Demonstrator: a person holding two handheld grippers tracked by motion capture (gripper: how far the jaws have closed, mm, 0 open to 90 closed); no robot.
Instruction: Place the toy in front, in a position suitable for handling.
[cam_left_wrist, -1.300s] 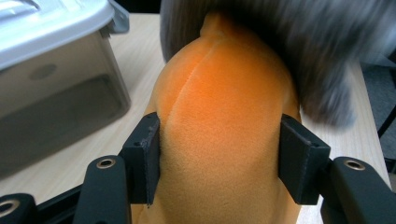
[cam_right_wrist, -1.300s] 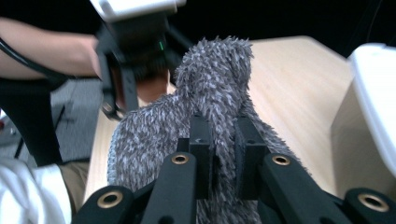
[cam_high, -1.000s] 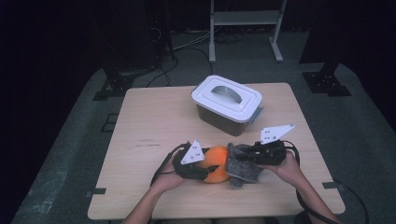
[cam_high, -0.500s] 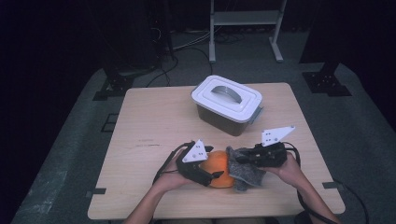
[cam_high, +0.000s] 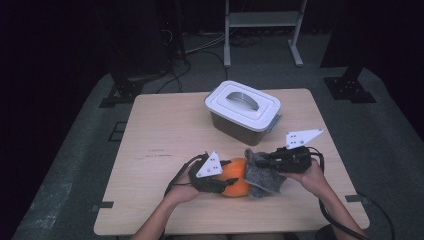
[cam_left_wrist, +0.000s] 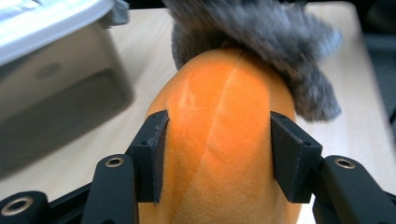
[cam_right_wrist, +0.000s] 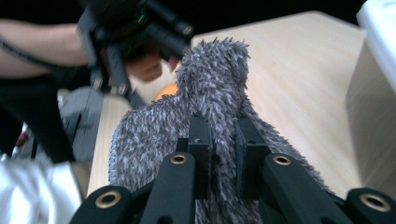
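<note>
Grey fuzzy cloth (cam_high: 262, 173), pinched by right claw (cam_right_wrist: 223, 140), half hides left claw (cam_left_wrist: 218, 161)'s squeezed orange plush (cam_left_wrist: 224, 140)

A: Where is there room on the light wooden table (cam_high: 160, 150)?
B: Its left half lies bare. The grey lidded plastic box (cam_high: 243, 112) blocks the far middle.

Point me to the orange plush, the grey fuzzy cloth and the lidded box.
orange plush (cam_left_wrist: 219, 116), left gripper view, its seam between the jaws
grey fuzzy cloth (cam_right_wrist: 210, 79), right gripper view, its raised upper fold
lidded box (cam_high: 243, 102), high view, the lid's handle
</note>
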